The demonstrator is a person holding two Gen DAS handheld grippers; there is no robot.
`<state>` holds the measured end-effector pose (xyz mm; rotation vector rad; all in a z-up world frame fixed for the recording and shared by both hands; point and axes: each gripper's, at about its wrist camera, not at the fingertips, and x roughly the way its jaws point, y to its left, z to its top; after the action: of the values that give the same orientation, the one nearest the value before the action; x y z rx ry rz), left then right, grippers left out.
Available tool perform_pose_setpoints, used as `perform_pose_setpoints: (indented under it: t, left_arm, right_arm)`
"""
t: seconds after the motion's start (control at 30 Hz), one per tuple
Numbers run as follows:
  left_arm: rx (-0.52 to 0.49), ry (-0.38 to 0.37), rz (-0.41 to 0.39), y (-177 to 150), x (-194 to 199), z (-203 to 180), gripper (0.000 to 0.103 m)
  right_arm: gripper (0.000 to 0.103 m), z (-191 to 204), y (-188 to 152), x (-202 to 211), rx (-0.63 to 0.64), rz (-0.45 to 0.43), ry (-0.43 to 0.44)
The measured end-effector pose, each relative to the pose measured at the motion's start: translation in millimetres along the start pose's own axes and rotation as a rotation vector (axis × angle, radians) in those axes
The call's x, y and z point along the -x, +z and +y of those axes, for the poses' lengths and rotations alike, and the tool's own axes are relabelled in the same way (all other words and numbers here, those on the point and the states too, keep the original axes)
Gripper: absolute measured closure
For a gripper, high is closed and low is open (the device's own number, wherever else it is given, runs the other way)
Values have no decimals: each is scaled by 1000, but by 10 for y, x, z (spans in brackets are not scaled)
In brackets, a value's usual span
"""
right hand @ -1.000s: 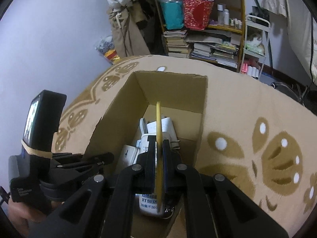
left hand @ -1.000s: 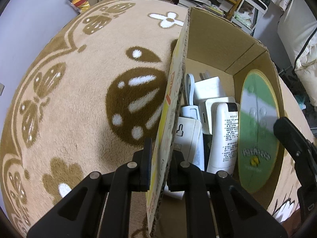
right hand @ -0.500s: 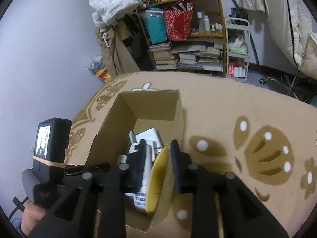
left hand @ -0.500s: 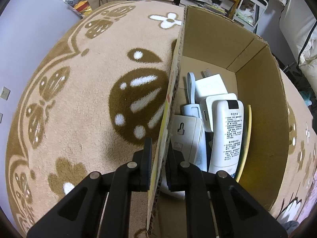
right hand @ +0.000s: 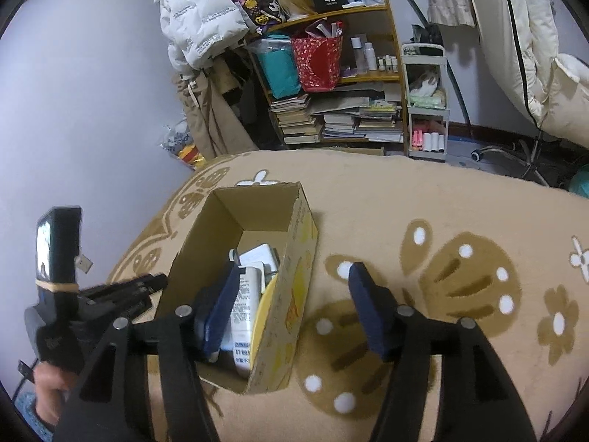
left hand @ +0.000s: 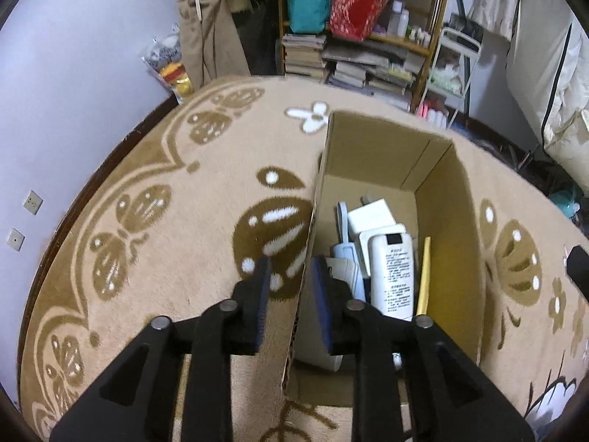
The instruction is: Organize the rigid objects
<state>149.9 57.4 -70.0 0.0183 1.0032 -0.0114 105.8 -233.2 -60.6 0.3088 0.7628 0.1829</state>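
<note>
A cardboard box [left hand: 447,199] stands on the patterned carpet and also shows in the right wrist view [right hand: 298,258]. Inside lie several white devices, among them a white remote-like unit [left hand: 392,272] [right hand: 244,302], and a thin yellow disc [left hand: 423,276] [right hand: 267,298] standing on edge against the right wall. My left gripper [left hand: 289,298] is open, its jaws on either side of the box's left wall without touching it. My right gripper [right hand: 294,309] is wide open and empty, raised above the box's near right corner.
The tan carpet [left hand: 165,228] with brown flower patterns surrounds the box. A bookshelf [right hand: 338,103] full of books, bags and bottles stands behind, with a small white cart [right hand: 427,103] beside it. A purple wall [left hand: 73,73] is on the left.
My right gripper let go of the yellow disc inside the box, opened wide and rose back. My left gripper opened off the box's left wall and pulled up.
</note>
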Motion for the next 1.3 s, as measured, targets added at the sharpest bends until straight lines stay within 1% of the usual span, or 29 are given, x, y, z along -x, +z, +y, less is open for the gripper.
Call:
perform_pose_setpoints:
  t: [0.07, 0.1, 0.13, 0.17, 0.2, 0.3, 0.33, 0.37, 0.4, 0.43, 0.5, 0.53, 0.6, 0.63, 0.7, 0.73, 0.77, 0.83, 0.9, 1.03, 1.17, 1.23, 1.3]
  left_arm:
    - [-3, -1, -35, -11, 97, 2, 68]
    - [-7, -3, -54, -19, 155, -7, 63]
    - [-9, -5, -74, -32, 209, -9, 51]
    - [-14, -5, -96, -38, 265, -17, 46]
    - [-26, 2, -125, -45, 342, -32, 46]
    - [-55, 12, -200, -46, 572, -63, 45]
    - [-53, 3, -218, -49, 653, -76, 43]
    - [-51, -9, -235, -50, 726, -74, 37]
    - [-52, -18, -258, -60, 819, -82, 34]
    - [-58, -14, -274, -76, 886, -101, 31]
    - [-78, 13, -305, -117, 1024, -160, 30]
    - [-84, 17, -314, -140, 1076, -180, 28]
    - [-86, 9, -329, -209, 1186, -200, 22]
    - [-82, 8, -340, -244, 1246, -206, 17]
    - [-89, 14, -364, -300, 1342, -226, 15]
    - [-96, 22, -378, -336, 1405, -240, 11]
    - [-103, 35, -394, -365, 1462, -250, 5]
    - [-104, 52, -443, -436, 1595, -261, 0]
    - [-106, 46, -476, -493, 1703, -267, 0]
    - [-103, 19, -481, -581, 1810, -285, 0]
    - [-106, 22, -488, -699, 1844, -318, 0]
    - [-106, 6, -481, -749, 1815, -344, 0]
    - [-112, -19, -458, -794, 1760, -369, 0]
  right_arm:
    - [34, 21, -10, 53, 24, -5, -14]
    - [29, 19, -16, 92, 33, -9, -21]
    - [26, 28, -21, 131, 41, -16, -26]
    - [20, 27, -26, 176, 45, -26, -32]
    - [16, 29, -30, 236, 45, -44, -39]
    - [14, 7, -41, 357, 29, -65, -28]
    - [13, -3, -43, 398, 24, -65, -20]
    - [11, -12, -45, 426, 23, -66, -17]
    - [7, -19, -52, 469, 24, -70, -22]
    - [5, -22, -59, 500, 26, -76, -26]
    - [1, -27, -79, 586, 28, -98, -39]
    - [0, -31, -90, 639, 29, -109, -37]
    - [0, -39, -107, 715, 28, -122, -35]
    - [0, -48, -113, 751, 29, -127, -34]
    - [0, -47, -134, 812, 34, -130, -31]
    - [0, -43, -144, 850, 37, -137, -33]
    - [0, -34, -159, 889, 41, -146, -35]
    - [0, -23, -203, 971, 52, -165, -35]
    - [0, -8, -258, 1053, 65, -194, -41]
    - [0, 10, -346, 1153, 84, -231, -59]
    - [0, -34, -392, 1210, 56, -246, -54]
    - [0, -56, -425, 1248, 49, -262, -48]
    - [0, -79, -470, 1303, 39, -303, -54]
